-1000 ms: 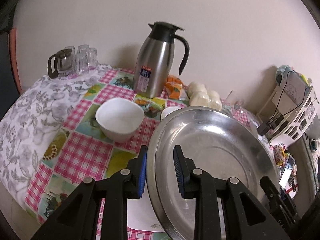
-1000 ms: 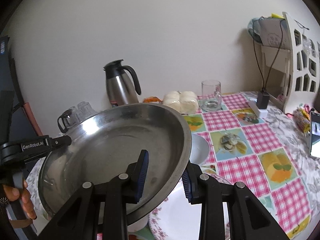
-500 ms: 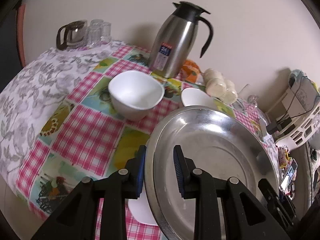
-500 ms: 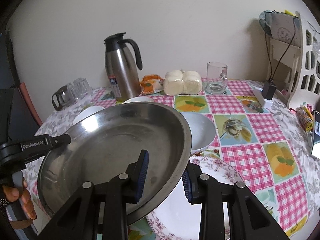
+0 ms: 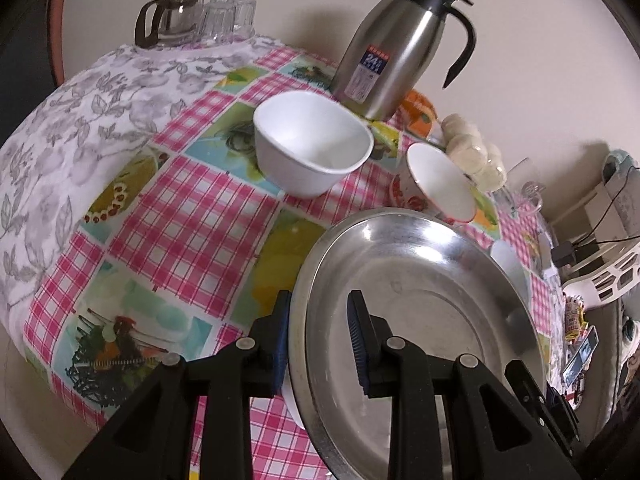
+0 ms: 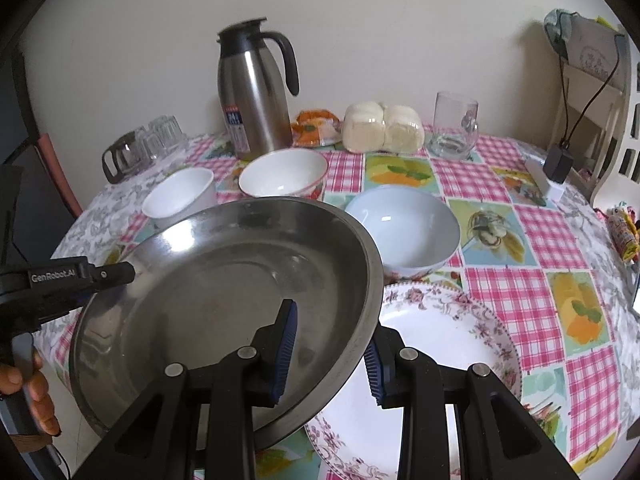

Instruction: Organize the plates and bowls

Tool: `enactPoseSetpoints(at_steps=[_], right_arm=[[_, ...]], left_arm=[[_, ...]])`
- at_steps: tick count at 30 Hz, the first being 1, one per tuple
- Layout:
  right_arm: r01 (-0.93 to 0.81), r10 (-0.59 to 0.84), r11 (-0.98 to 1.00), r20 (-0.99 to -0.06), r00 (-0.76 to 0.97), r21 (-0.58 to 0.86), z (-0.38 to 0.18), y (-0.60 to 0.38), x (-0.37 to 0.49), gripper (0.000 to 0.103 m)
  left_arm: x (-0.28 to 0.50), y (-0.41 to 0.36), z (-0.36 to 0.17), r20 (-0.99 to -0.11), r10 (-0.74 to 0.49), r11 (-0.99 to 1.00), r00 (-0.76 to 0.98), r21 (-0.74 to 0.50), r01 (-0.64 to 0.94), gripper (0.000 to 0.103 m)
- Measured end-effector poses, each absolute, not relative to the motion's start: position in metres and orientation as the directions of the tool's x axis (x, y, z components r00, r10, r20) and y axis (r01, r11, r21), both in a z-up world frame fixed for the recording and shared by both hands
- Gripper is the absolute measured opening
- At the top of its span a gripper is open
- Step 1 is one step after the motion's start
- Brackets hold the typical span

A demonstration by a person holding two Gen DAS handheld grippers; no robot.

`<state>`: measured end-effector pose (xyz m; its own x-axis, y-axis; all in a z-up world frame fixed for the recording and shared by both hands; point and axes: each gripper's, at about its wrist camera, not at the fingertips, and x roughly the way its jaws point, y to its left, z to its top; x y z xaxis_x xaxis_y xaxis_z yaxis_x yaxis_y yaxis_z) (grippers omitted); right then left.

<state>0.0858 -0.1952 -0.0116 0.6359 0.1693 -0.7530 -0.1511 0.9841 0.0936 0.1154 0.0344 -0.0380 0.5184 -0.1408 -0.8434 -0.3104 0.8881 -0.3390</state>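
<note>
A wide steel plate (image 5: 420, 300) (image 6: 224, 280) hangs tilted just above the table, carried by both grippers. My left gripper (image 5: 318, 332) is shut on its near left rim, one pad inside and one outside. My right gripper (image 6: 332, 352) is shut on the opposite rim the same way. Under the steel plate's right side lies a white floral plate (image 6: 440, 332), partly hidden. Behind stand a white square bowl (image 5: 312, 148) (image 6: 180, 196), a red-patterned bowl (image 5: 440, 184) (image 6: 282, 174) and a pale blue bowl (image 6: 404, 224).
A steel thermos jug (image 6: 254, 88), wrapped buns (image 6: 382, 126) and a glass mug (image 6: 456, 124) line the wall side. Glass cups and a small pot (image 5: 192, 20) sit at the far left corner. A white rack with a charger (image 6: 592, 100) stands at the right.
Both grippers have sunk toward the table with the steel plate and tipped further down. The bowls and the floral plate now show closer beneath it.
</note>
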Motion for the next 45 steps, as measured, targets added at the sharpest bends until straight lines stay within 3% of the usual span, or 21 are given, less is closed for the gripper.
enactPoseSetpoints(at_steps=[14,27,30,35,36,40,42,45], right_arm=[[-0.180,0.126,0.983,-0.854,0.504,0.039,-0.056,-0.177,0.097,0.035],[-0.172,0.115,0.985,-0.867,0.485,0.034,-0.058,-0.177,0.099,0.036],[-0.163,0.124,0.985,-0.863,0.489,0.049,-0.055,-0.179,0.100,0.039],[-0.140,0.120,0.989,-0.848,0.516,0.054,-0.045,-0.184,0.098,0.043],[-0.134,0.116,0.990,-0.846,0.521,0.053,-0.043,-0.185,0.098,0.043],[-0.102,0.100,0.993,-0.831,0.547,0.053,-0.036,-0.191,0.098,0.061],[-0.088,0.097,0.994,-0.824,0.558,0.057,-0.032,-0.194,0.097,0.063],[-0.075,0.090,0.996,-0.821,0.564,0.057,-0.031,-0.197,0.098,0.075]], left_arm=[[0.117,0.044,-0.061,-0.885,-0.127,0.864,0.449,-0.320,-0.387,0.028],[0.120,0.043,-0.065,-0.894,-0.124,0.860,0.430,-0.313,-0.403,0.031],[0.120,0.043,-0.062,-0.891,-0.114,0.864,0.440,-0.308,-0.398,0.041],[0.119,0.041,-0.053,-0.886,-0.078,0.878,0.456,-0.278,-0.390,0.047],[0.119,0.041,-0.052,-0.886,-0.070,0.880,0.458,-0.271,-0.390,0.053],[0.118,0.039,-0.045,-0.885,-0.032,0.891,0.465,-0.237,-0.388,0.065],[0.119,0.037,-0.044,-0.891,0.000,0.897,0.454,-0.200,-0.393,0.070],[0.119,0.035,-0.043,-0.892,0.021,0.906,0.451,-0.173,-0.385,0.070]])
